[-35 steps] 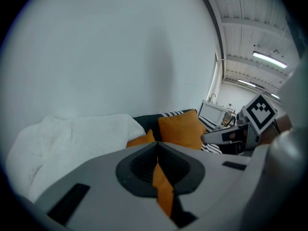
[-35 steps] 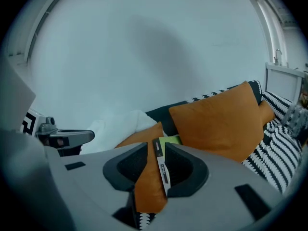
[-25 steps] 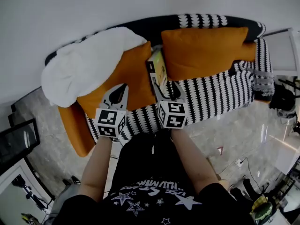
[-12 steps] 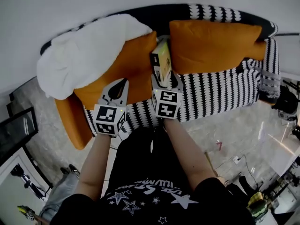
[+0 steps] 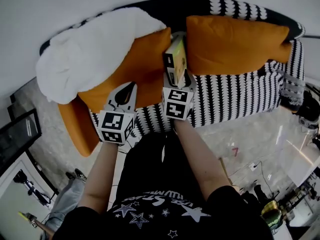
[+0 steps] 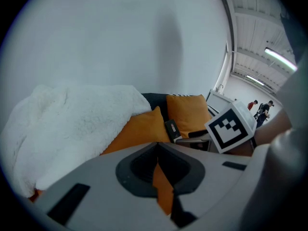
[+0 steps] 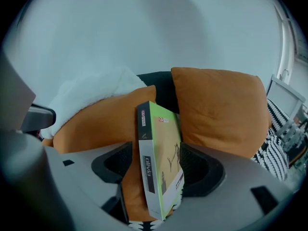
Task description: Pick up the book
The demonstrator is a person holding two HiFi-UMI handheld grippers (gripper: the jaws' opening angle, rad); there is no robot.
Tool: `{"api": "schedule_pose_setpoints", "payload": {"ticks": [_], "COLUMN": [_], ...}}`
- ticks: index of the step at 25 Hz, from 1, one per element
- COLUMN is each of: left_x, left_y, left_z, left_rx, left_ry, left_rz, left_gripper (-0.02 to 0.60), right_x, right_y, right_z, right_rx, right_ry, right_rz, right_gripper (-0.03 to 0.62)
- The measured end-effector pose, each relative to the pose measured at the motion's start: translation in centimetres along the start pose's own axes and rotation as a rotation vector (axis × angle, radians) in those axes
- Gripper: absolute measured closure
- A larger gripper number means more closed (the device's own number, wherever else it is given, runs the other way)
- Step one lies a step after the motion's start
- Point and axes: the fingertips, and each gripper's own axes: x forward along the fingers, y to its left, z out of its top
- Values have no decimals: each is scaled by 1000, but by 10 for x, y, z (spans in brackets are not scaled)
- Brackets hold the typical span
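The book (image 5: pixel 176 64), with a green-yellow cover and a dark and grey spine, stands on edge between two orange cushions. My right gripper (image 5: pixel 178 81) is shut on its lower part. In the right gripper view the book (image 7: pixel 161 162) sits upright between the two dark pads, spine facing me. My left gripper (image 5: pixel 129 90) hovers over the left orange cushion (image 5: pixel 140 64), shut with nothing in it. In the left gripper view its jaw tips (image 6: pixel 157 144) meet, and the book's spine (image 6: pixel 172 129) shows beyond them.
A black-and-white patterned sofa (image 5: pixel 235 94) carries a second orange cushion (image 5: pixel 235 39) at the right and a white fluffy blanket (image 5: pixel 90 49) at the left. An orange throw (image 5: pixel 80 129) hangs off the sofa's left end. The stone floor (image 5: pixel 250 139) lies below.
My right gripper has moved forward and up with the book, now further from the sofa's front edge. The left gripper has barely shifted.
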Motion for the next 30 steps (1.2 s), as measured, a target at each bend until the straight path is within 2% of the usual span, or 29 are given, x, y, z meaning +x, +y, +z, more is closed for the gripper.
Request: {"api": "schedule_pose_setpoints", "payload": {"ticks": [7, 15, 22, 30], "left_x": [5, 12, 15, 19], "left_y": [6, 11, 16, 10], "left_z": [-6, -7, -8, -7], "left_rx": [-11, -11, -2, 1], "left_ry": [19, 30, 36, 33], "left_rz": [0, -4, -4, -12], "left_gripper": [572, 572, 572, 572], "right_x": [20, 29, 23, 31], "right_y": [0, 3, -17, -18], "right_z": [-8, -8, -5, -2], "right_rx": [-27, -72, -37, -80], "right_ry": [39, 21, -4, 16], "right_rz": [-48, -66, -140, -120], "right_gripper": [294, 295, 295, 295]}}
